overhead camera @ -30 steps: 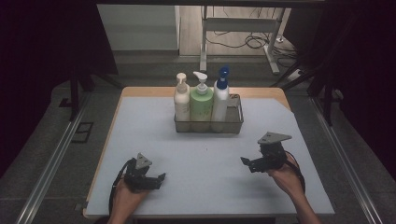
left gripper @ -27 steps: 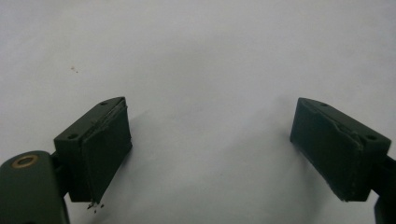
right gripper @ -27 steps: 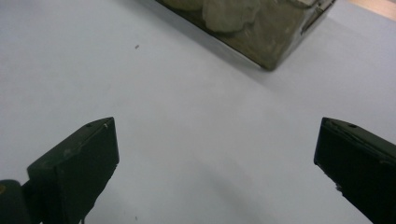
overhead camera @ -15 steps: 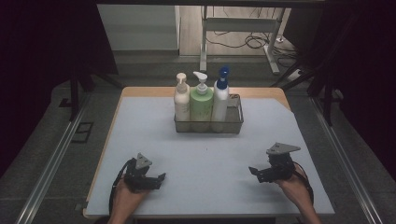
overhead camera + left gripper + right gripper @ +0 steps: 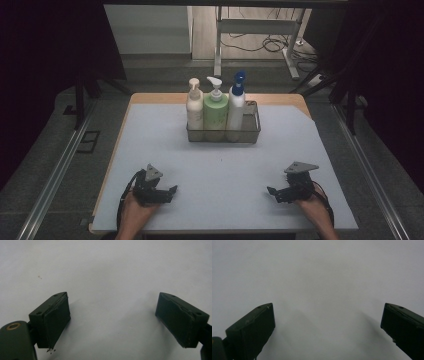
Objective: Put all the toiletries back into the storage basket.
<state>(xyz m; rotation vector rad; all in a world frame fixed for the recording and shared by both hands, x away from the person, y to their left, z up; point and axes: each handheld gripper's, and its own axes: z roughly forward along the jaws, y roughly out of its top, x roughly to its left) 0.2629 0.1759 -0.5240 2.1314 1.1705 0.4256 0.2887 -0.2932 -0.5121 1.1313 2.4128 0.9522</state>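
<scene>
A wire basket [image 5: 251, 131] stands at the back middle of the white table top. It holds three pump bottles side by side: a cream one [image 5: 194, 107], a green one [image 5: 215, 110] and a white one with a blue pump [image 5: 236, 105]. My left gripper [image 5: 169, 192] rests near the front left edge, open, with nothing between its jaws. My right gripper [image 5: 273, 192] sits near the front right, also open and empty. In the left gripper view, the left gripper [image 5: 112, 320] has its jaws wide apart over bare table. In the right gripper view, the right gripper [image 5: 327, 327] does the same.
The white table top [image 5: 220, 165] has a wooden rim at the back and left. Dark floor, metal rails and a desk frame with cables [image 5: 260, 40] lie beyond the table.
My right gripper has moved toward the front of the table and lower, away from the basket. The left gripper has stayed in place.
</scene>
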